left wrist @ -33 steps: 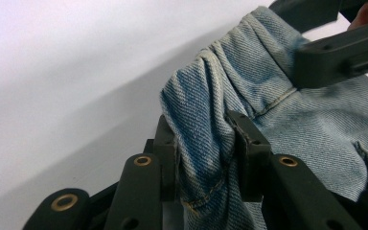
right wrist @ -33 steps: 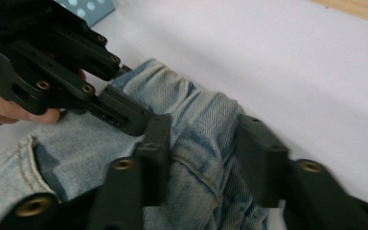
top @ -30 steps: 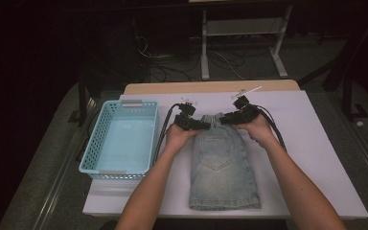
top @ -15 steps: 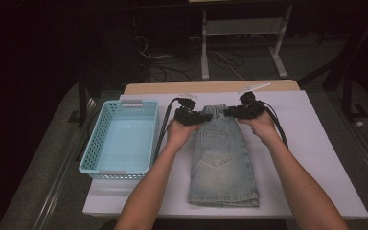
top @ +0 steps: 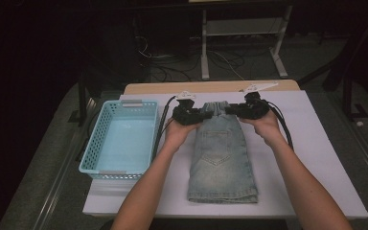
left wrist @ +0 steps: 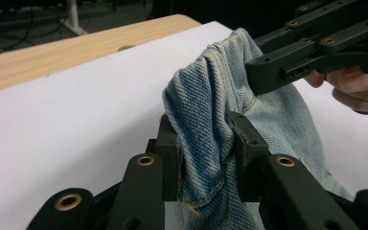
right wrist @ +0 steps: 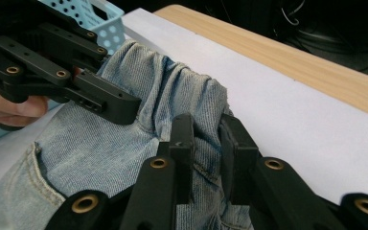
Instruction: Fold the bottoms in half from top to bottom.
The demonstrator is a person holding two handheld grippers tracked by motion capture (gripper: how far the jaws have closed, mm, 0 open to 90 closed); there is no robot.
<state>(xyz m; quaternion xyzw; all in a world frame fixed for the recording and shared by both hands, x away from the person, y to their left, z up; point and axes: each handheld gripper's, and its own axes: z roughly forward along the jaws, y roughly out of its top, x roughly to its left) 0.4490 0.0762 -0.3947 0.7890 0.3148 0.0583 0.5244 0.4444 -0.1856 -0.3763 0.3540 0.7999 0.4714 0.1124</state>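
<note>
A pair of light blue jeans [top: 223, 158] lies folded lengthwise on the white table [top: 311, 158], waistband at the far end. My left gripper [top: 202, 114] is shut on the left side of the waistband, and the denim [left wrist: 211, 96] bunches between its jaws [left wrist: 206, 129]. My right gripper [top: 230, 110] has just been closing and is now shut on the right side, with folded denim [right wrist: 96, 148] pinched between its jaws [right wrist: 206, 127]. The two grippers face each other a short way apart. The waistband is raised slightly off the table.
A light blue plastic basket [top: 124, 103] stands on the table left of the jeans, close to my left forearm. Black cables trail from both grippers. A wooden strip [top: 220, 87] borders the far edge. Table legs and wires stand on the floor beyond.
Both hands have risen a little and shifted away from me, taking the waistband with them. The denim between the grippers is now more bunched up.
</note>
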